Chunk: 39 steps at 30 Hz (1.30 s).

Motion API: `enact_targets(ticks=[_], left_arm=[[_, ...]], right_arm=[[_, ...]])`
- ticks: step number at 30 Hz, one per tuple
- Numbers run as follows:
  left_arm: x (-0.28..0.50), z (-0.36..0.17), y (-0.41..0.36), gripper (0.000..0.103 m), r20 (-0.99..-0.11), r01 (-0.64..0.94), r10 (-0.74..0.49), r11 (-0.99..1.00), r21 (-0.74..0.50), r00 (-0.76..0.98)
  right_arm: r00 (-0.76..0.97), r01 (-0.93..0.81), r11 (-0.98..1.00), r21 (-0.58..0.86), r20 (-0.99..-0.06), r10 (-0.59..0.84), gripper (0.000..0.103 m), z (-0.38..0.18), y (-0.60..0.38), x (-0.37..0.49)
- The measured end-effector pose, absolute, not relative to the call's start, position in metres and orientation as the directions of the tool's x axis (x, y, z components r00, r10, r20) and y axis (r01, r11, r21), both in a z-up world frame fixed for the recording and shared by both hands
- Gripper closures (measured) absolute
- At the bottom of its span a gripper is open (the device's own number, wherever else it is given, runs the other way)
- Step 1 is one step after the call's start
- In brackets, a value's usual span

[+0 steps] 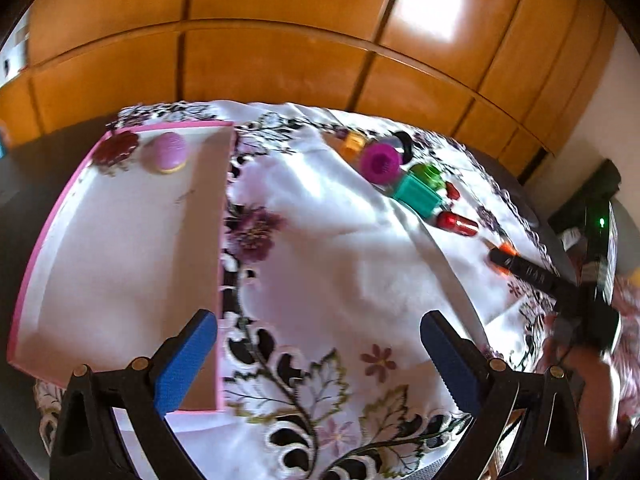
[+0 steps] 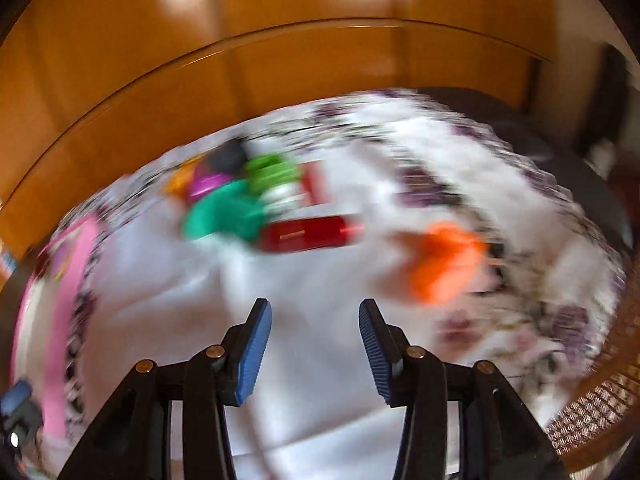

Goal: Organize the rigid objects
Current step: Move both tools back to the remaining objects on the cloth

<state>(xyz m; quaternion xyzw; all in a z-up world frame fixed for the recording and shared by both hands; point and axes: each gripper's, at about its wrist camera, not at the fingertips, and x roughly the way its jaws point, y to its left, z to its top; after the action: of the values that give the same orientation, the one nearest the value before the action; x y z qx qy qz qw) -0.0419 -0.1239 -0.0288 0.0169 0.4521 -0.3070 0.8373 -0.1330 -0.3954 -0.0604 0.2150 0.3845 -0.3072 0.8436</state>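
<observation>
1. Left wrist view: the pink tray (image 1: 120,248) is the landmark, lying on a white floral tablecloth (image 1: 340,272). At the tray's far end sit a dark red flower-shaped piece (image 1: 116,148) and a lilac round piece (image 1: 168,153), side by side.
2. To the right of the tray, well apart across bare cloth, a cluster of small toys lies in a row: an orange piece (image 1: 353,142), a magenta cup (image 1: 380,162), a green piece (image 1: 428,174), a teal block (image 1: 418,196) and a red cylinder (image 1: 456,224).
3. The left gripper (image 1: 318,356) hovers over the tray's near right edge, fingers spread wide and empty.
4. Further right of the cluster, the right gripper (image 1: 504,258) shows as a black bar over an orange object; nothing lies between it and the toys.
5. Right wrist view, heavily blurred: the right gripper (image 2: 316,350) has its fingers moderately apart with nothing between them; an orange object (image 2: 444,260) lies ahead to the right.
6. Wooden cabinet doors (image 1: 280,40) stand behind the table.
</observation>
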Motion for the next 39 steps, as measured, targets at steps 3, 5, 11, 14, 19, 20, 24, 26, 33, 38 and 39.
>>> enact_targets(ticks=[3,5,11,14,19,20,24,26,33,38,39], left_arm=[[-0.045,-0.029,-0.131,0.001,-0.773,0.538,-0.494,0.808,-0.239,0.398],[-0.045,-0.029,-0.136,0.001,-0.777,0.541,-0.495,0.805,-0.243,0.388],[-0.049,-0.031,-0.148,0.001,-0.789,0.555,-0.482,0.802,-0.223,0.38],[-0.05,-0.032,-0.158,0.001,-0.79,0.579,-0.486,0.788,-0.21,0.374],[-0.053,-0.028,-0.183,0.001,-0.781,0.625,-0.488,0.763,-0.164,0.391],[-0.053,-0.027,-0.187,0.001,-0.777,0.633,-0.49,0.758,-0.155,0.396],[-0.052,-0.026,-0.217,0.001,-0.771,0.677,-0.494,0.727,-0.113,0.402],[-0.049,-0.025,-0.235,0.001,-0.765,0.703,-0.5,0.706,-0.088,0.407],[-0.034,-0.026,-0.306,0.001,-0.754,0.769,-0.504,0.639,0.002,0.421],[-0.031,-0.027,-0.351,0.001,-0.732,0.838,-0.55,0.544,0.052,0.402],[-0.03,-0.027,-0.359,0.001,-0.732,0.853,-0.558,0.518,0.06,0.391]], right_arm=[[0.464,0.762,0.636,0.123,-0.789,-0.403,0.056,-0.064,-0.426,-0.143],[0.456,0.793,0.589,0.155,-0.792,-0.405,0.053,-0.068,-0.447,-0.147],[0.441,0.808,0.57,0.151,-0.796,-0.414,0.044,-0.085,-0.472,-0.144],[0.454,0.79,0.601,0.124,-0.777,-0.436,0.044,-0.09,-0.471,-0.138],[0.49,0.748,0.656,0.101,-0.751,-0.443,0.06,-0.094,-0.468,-0.134],[0.501,0.741,0.663,0.107,-0.746,-0.439,0.06,-0.094,-0.468,-0.135],[0.533,0.74,0.655,0.151,-0.725,-0.435,0.06,-0.094,-0.471,-0.143],[0.542,0.743,0.65,0.162,-0.715,-0.442,0.06,-0.095,-0.47,-0.146],[0.581,0.736,0.643,0.213,-0.687,-0.436,0.06,-0.097,-0.471,-0.153],[0.594,0.732,0.64,0.234,-0.679,-0.431,0.06,-0.098,-0.472,-0.155],[0.596,0.731,0.639,0.238,-0.678,-0.429,0.06,-0.099,-0.472,-0.155]])
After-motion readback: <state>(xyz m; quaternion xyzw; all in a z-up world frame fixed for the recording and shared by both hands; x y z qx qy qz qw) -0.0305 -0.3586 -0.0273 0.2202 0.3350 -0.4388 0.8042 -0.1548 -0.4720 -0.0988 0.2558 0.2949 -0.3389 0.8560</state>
